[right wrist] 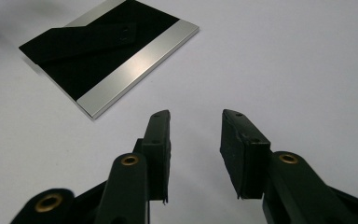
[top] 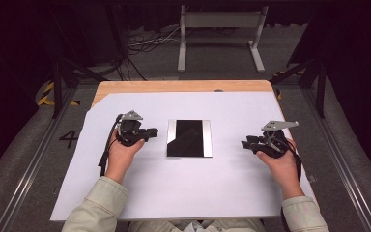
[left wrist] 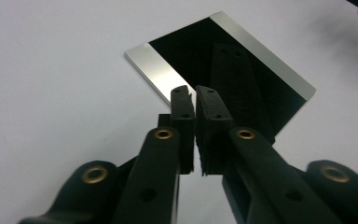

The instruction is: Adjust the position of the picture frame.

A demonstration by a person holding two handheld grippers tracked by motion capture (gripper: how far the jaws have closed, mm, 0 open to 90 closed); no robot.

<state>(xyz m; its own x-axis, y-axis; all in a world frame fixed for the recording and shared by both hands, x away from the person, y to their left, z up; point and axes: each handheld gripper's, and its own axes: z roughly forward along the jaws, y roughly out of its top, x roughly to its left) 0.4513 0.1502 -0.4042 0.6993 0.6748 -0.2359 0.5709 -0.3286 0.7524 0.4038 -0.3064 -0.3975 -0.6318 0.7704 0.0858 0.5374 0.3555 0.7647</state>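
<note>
High view: black plate with silver side strips (top: 189, 138) flat at middle of white-covered tabletop (top: 174, 193); left gripper (top: 150, 132) just beside its left edge, right gripper (top: 245, 144) apart off its right edge.
Left gripper view: jaws pressed together, empty, tips above plate's near corner.
Right gripper view: jaws partly open, nothing between; plate up left, bare sheet ahead.

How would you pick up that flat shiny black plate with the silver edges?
Probably by a silver side strip. The plate lies flat on the white sheet, so nothing can reach underneath. The right gripper, jaws open, could come in low from the right and pinch the thin right edge; the left gripper is shut.
</note>
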